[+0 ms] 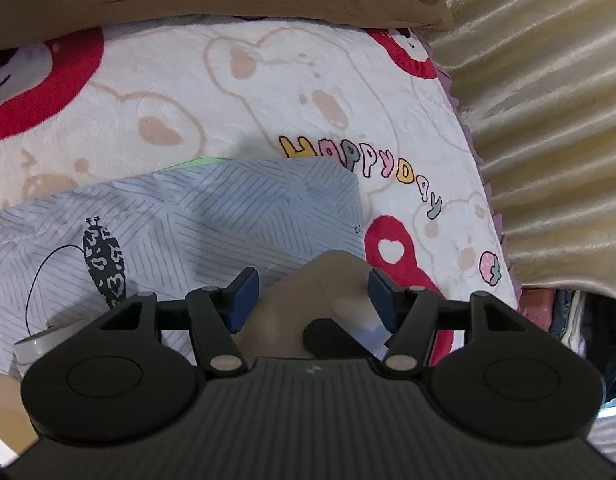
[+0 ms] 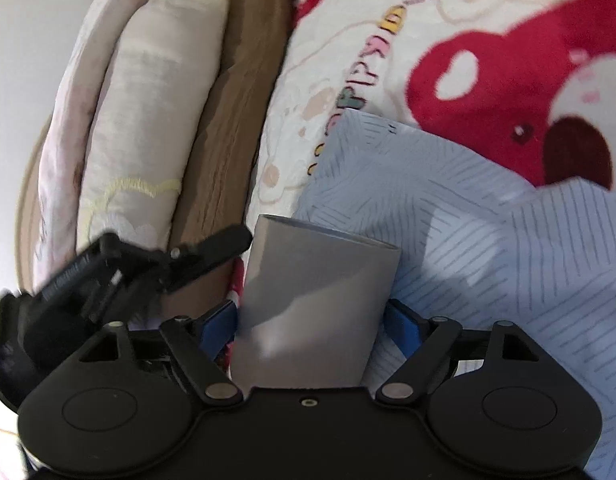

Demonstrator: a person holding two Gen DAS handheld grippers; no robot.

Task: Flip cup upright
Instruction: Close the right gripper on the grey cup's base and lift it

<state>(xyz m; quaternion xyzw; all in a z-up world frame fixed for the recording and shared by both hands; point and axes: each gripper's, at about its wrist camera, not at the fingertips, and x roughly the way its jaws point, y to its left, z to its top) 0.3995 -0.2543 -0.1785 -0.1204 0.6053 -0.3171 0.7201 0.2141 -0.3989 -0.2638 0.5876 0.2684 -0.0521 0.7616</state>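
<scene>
Gripping the plain grey tapered cup, my right gripper clamps it above the pale blue striped cloth; my left gripper hovers spread around the cup.

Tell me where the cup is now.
In the right wrist view the cup sits at bottom centre between the blue pads of the right hand-held gripper, above the striped cloth.

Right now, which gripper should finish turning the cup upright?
Right. The right gripper has the grey cup between its blue pads. The left gripper stands wide around it, its pads apart from the cup.
</scene>
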